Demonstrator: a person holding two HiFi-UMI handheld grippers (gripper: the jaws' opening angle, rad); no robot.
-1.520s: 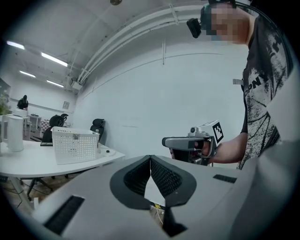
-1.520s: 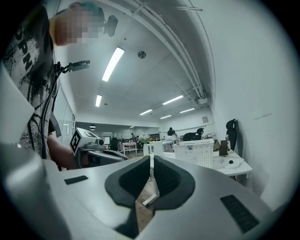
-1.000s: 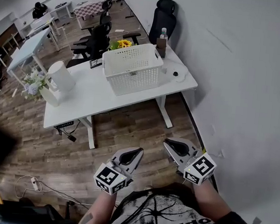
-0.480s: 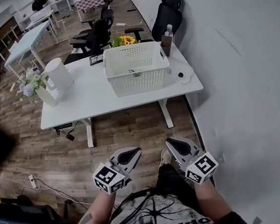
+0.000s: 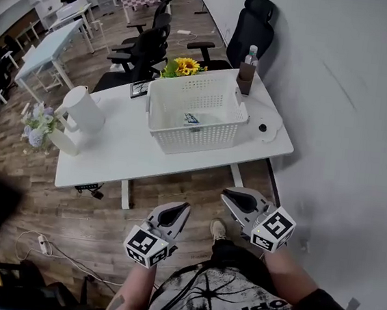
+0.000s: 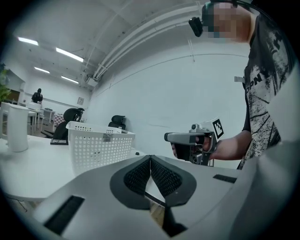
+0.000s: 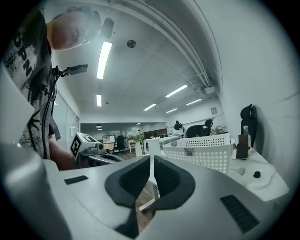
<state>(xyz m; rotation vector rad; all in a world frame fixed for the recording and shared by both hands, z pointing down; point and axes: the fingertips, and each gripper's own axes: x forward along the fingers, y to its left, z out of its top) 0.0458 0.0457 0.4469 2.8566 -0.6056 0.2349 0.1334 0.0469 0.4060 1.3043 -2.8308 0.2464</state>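
Left gripper (image 5: 185, 206): jaws shut pad to pad, nothing between them. It hangs in the air over the wood floor (image 5: 71, 207), short of the front edge of the desk (image 5: 110, 159). Right gripper (image 5: 226, 195): same story, jaws together and empty, just beside the left one and slightly closer to the desk. Neither touches anything.

On the desk, left to right:
- Vase of flowers (image 5: 37, 127) at the far left corner.
- White jug (image 5: 83, 108) just beside the vase.
- White basket (image 5: 194, 134) toward the right end, with one small blue-and-white item (image 5: 192, 119) inside; can't tell what it is.
- Sunflowers (image 5: 184, 66) behind the basket's back rim.
- Brown box (image 5: 245, 77) and bottle (image 5: 252, 54) just beside the basket's right rear corner.
- Small dark thing (image 5: 262, 128) alone near the right edge.

Risks as I read them:
- With both jaws closed, a reach into the basket as-is would only shove the item, or slide the light basket across the desk.
- Box and bottle stand tight by the basket's corner, so a bump to the basket there would likely tip them.
- Cable (image 5: 39, 248) lies on the floor to the left and is a trip hazard if the person steps that way.
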